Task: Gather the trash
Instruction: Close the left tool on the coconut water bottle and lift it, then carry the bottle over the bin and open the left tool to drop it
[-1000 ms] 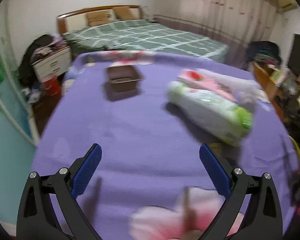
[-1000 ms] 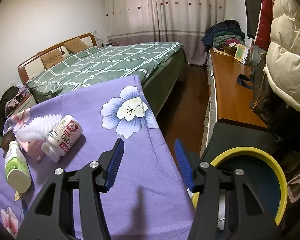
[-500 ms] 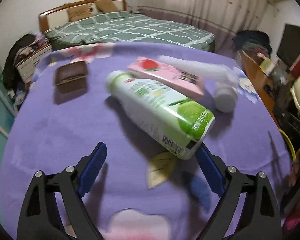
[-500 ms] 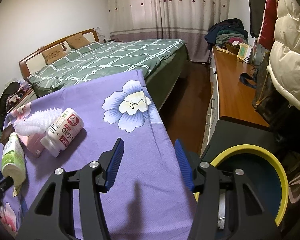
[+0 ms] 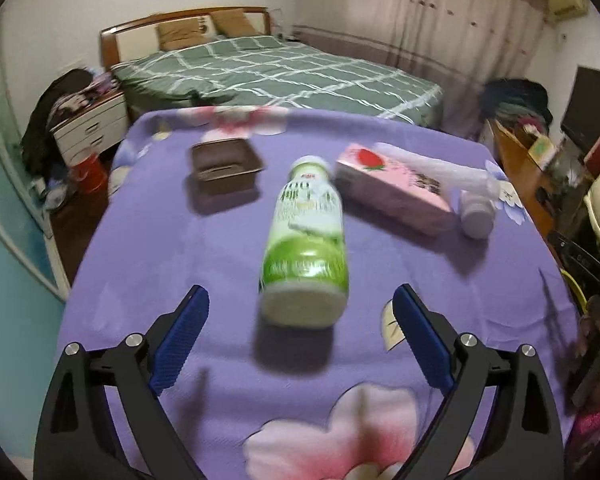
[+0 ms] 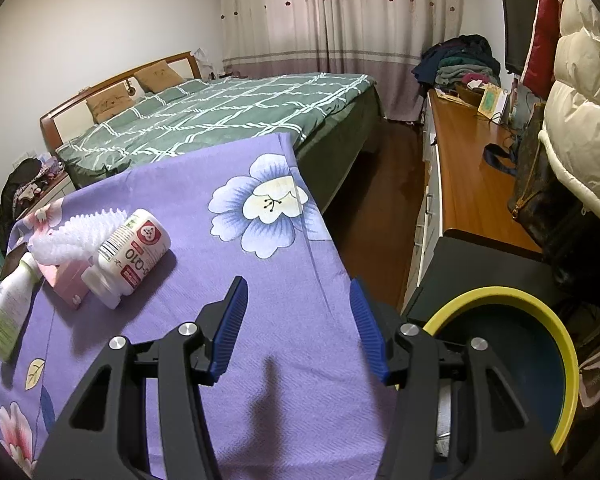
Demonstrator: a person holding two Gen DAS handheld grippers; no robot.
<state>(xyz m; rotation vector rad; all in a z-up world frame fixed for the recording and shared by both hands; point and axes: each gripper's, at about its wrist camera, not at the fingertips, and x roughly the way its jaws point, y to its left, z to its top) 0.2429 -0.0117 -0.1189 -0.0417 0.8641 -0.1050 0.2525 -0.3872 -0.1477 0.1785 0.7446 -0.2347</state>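
Left gripper [image 5: 300, 320] spread wide, jaws just reopened a little, lined up on the green-and-white drink bottle [image 5: 306, 240] lying base-first at twelve o'clock, nothing yet between the pads. Right gripper [image 6: 296, 324] half open and empty, parked beside the yellow-rimmed bin [image 6: 560, 332] at three o'clock, probably ready for drop-offs. Pink carton [image 5: 392, 188] and white pill bottle [image 5: 476, 212] at one o'clock, awaiting collection.

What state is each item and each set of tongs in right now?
Green bottle: on its side, capped, ungrasped.
Pink carton: lying flat.
White pill bottle: on its side, capped.
Brown tray: upright, looks empty.
Yellow-rimmed bin: open.
Left tongs: open, just widened slightly, empty.
Right tongs: open, empty.
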